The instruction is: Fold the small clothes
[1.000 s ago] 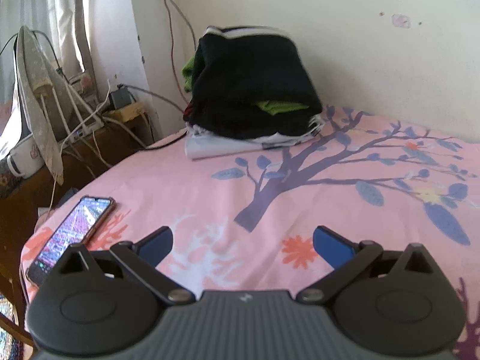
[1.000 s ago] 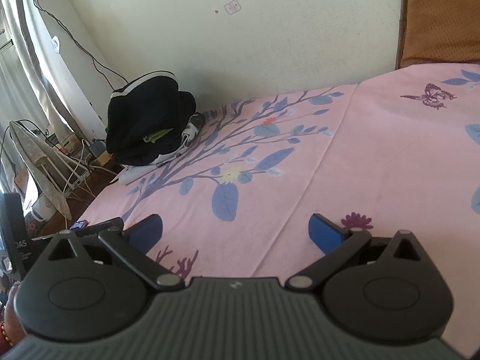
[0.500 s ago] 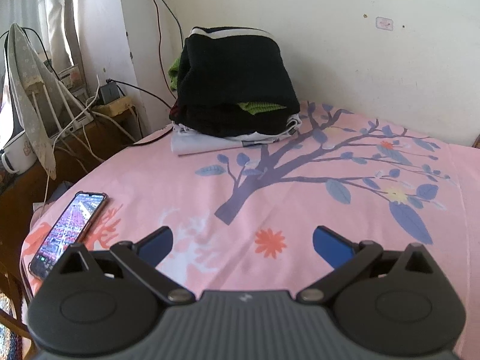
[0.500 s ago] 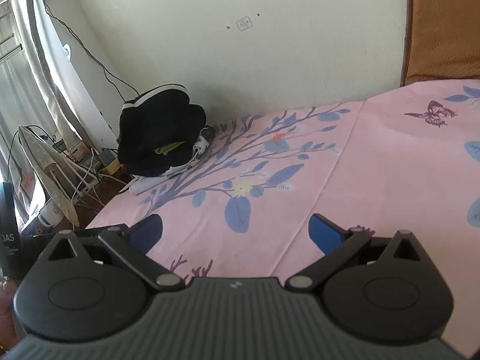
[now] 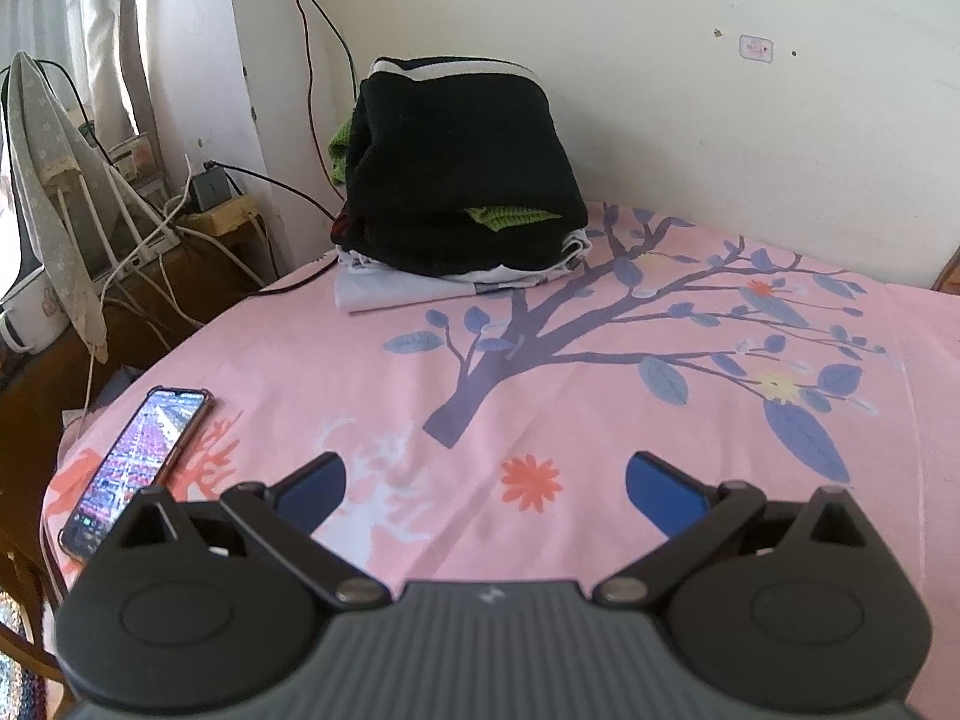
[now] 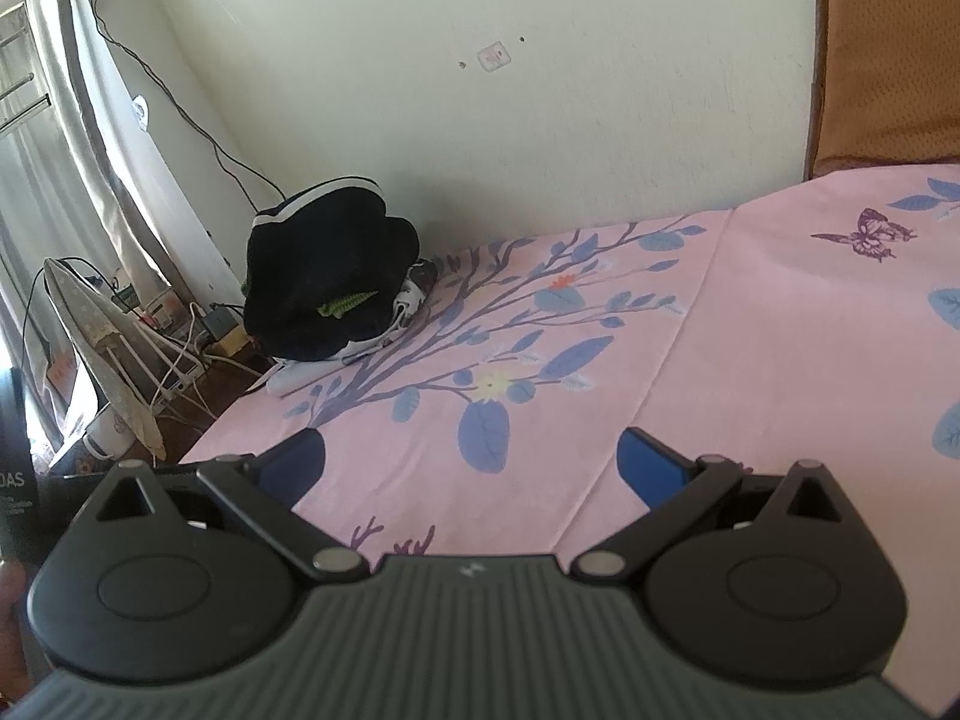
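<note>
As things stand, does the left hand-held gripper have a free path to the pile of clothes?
Probably yes: the left hand-held gripper is open and only bare bedsheet lies between it and the pile of clothes; the phone sits off to the side.

Daylight from the curtain point(image 5: 114, 60), far left of the left gripper point(image 5: 483, 483); blown out there, also at the curtain's left edge in the right view. Wall point(image 5: 750, 138) ahead is evenly lit, slightly yellow-green cast in the right view. Sheet point(image 5: 540, 372) beyond the jaws is bright, soft shadows only. Black clothes pile point(image 5: 462, 174) has crushed detail, nearly no texture. Phone point(image 5: 138, 462) screen glows, text unreadable. Strong fisheye bend + dark vignette at corners. Right gripper point(image 6: 471, 465) body near the lens looks soft; mid-distance is sharp enough.
</note>
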A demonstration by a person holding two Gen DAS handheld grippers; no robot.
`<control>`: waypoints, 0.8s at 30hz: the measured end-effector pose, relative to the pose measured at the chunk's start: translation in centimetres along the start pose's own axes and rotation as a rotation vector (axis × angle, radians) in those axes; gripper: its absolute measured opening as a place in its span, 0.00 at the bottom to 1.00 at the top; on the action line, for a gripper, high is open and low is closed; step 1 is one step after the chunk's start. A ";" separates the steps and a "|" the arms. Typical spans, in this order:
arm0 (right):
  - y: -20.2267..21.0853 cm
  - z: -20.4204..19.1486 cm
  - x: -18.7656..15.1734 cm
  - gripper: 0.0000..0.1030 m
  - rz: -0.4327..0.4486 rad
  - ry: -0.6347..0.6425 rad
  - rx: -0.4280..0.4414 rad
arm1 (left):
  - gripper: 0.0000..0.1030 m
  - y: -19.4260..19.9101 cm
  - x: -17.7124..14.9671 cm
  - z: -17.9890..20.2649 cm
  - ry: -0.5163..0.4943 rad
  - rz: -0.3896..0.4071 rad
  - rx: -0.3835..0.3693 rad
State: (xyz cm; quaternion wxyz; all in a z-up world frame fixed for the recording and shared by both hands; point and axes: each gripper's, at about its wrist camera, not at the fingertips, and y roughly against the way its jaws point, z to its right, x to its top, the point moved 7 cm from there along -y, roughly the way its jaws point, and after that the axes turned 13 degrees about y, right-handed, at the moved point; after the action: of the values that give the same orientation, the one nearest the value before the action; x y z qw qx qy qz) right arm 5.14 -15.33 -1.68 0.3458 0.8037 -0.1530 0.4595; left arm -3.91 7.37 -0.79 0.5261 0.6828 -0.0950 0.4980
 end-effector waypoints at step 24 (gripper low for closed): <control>0.4 0.1 0.4 1.00 0.017 -0.008 -0.010 | 1.00 1.5 -2.7 2.6 -0.076 -0.113 -0.040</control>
State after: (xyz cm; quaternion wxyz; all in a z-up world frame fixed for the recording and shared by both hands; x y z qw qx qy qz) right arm 5.16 -15.63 -1.18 0.3452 0.8025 -0.1635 0.4584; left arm -4.68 3.54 -1.84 0.5627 0.6950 -0.0861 0.4392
